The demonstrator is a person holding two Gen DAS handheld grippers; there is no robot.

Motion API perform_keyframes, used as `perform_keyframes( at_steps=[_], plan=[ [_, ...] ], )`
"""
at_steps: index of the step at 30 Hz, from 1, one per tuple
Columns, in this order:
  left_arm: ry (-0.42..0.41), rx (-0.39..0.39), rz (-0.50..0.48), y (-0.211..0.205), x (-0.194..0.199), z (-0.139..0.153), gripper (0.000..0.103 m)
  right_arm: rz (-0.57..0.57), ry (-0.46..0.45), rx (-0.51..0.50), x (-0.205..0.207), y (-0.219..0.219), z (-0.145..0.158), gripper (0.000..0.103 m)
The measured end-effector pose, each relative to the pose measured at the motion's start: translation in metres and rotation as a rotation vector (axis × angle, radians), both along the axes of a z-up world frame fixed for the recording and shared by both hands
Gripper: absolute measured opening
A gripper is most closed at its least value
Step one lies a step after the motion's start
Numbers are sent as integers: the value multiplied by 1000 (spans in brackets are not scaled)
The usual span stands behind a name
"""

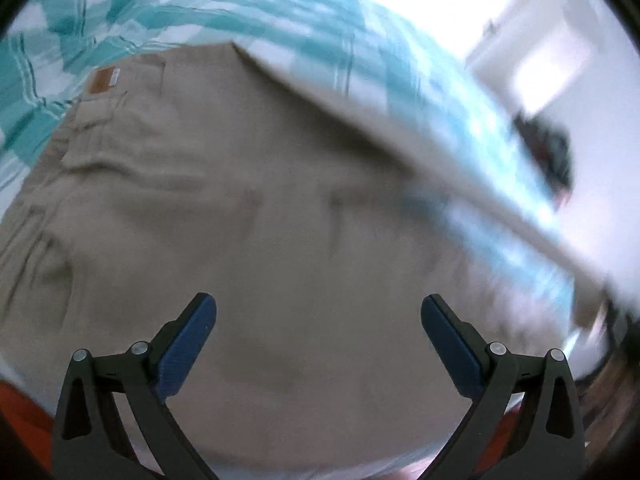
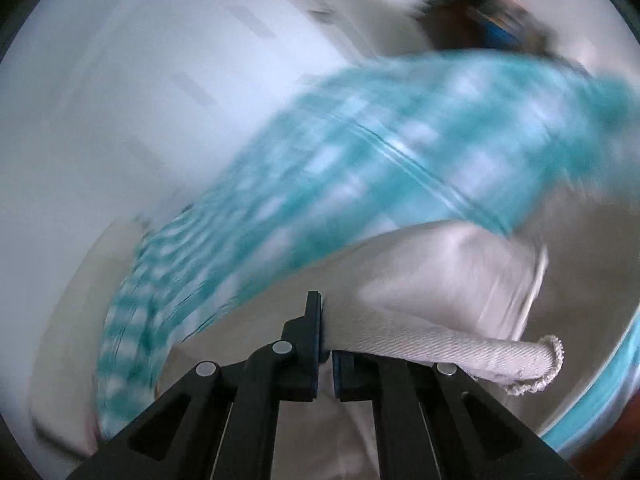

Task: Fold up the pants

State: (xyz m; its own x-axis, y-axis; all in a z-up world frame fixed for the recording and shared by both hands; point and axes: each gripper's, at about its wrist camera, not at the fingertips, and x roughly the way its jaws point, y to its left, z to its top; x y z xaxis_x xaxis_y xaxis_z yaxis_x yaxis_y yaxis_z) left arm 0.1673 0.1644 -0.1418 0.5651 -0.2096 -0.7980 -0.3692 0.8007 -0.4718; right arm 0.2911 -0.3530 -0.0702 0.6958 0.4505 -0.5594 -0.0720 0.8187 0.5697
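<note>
right wrist: fingers (image 2: 326,344) clamping pants (image 2: 440,344)

Beige twill cotton pants (image 1: 256,208), tan-brown rectangular leather waistband patch (image 1: 102,80) | pale frayed pant-leg hem (image 2: 536,364), diagonal weave | teal-and-white checked bedsheet (image 1: 168,4) with thin stripes | black left gripper (image 1: 318,344), blue pads (image 1: 186,348) | black right gripper (image 2: 327,356)
</note>
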Motion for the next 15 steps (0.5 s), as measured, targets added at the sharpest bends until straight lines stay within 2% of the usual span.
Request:
perform_keyframes(
  at_steps=[2,4,8,12,13,15],
  plan=[
    [-30,-126,23,24,25,5,102,66,-61,-2,-17,3,23,5],
    [-38,-188,48,40,47,6,102,122,-105,-1,-37,6,40,5],
    [-3,-269,89,61,82,-8,102,199,-159,26,-75,-3,62,5],
    [67,-264,88,64,92,-21,101,246,-187,43,-110,-23,71,5],
    [74,-255,84,62,91,-22,96,260,-189,36,-118,-30,74,5],
    [86,-245,78,57,87,-27,53,275,-187,20,-122,-36,74,5]
  ],
)
